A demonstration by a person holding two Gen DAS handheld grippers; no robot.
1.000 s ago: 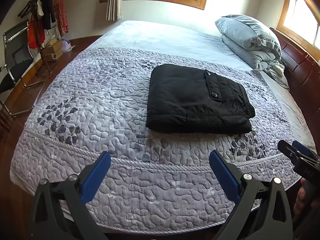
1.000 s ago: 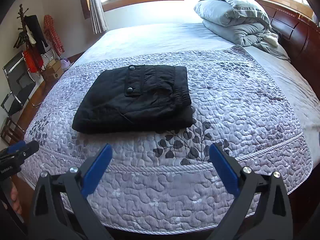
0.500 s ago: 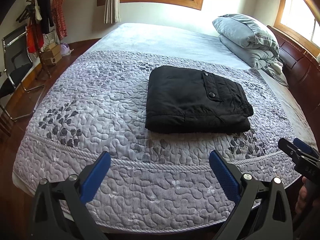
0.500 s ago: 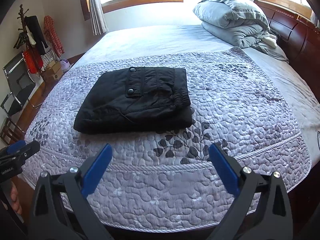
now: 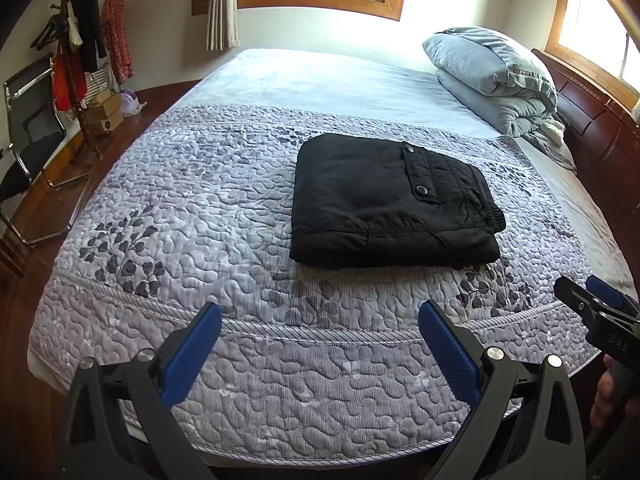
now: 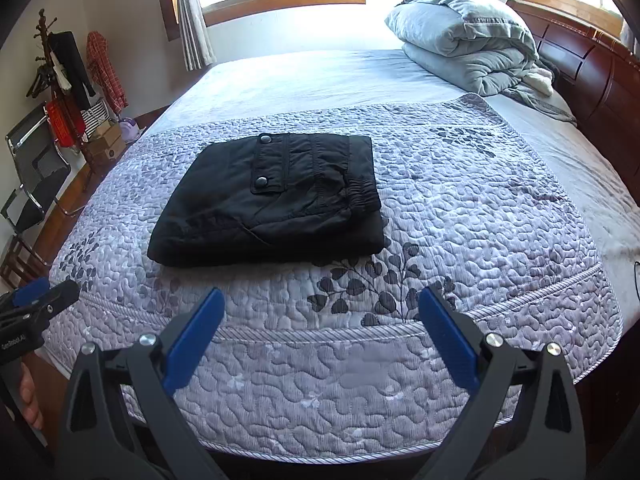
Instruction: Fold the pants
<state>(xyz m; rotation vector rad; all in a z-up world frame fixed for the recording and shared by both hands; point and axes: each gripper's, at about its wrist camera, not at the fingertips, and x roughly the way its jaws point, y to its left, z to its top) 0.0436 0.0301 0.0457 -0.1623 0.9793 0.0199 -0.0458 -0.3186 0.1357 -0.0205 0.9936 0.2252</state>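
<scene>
The pants lie folded into a compact black rectangle on the quilt, near the middle of the bed and toward its near end, with a snap-buttoned pocket flap on top and the elastic waistband at the right edge. The left gripper hangs over the near edge of the quilt, its blue-padded fingers spread wide with nothing between them, well short of the pants. The right gripper sits beside it in the same way, wide apart and empty. A folded duvet rests by the headboard, well away from the pants.
</scene>
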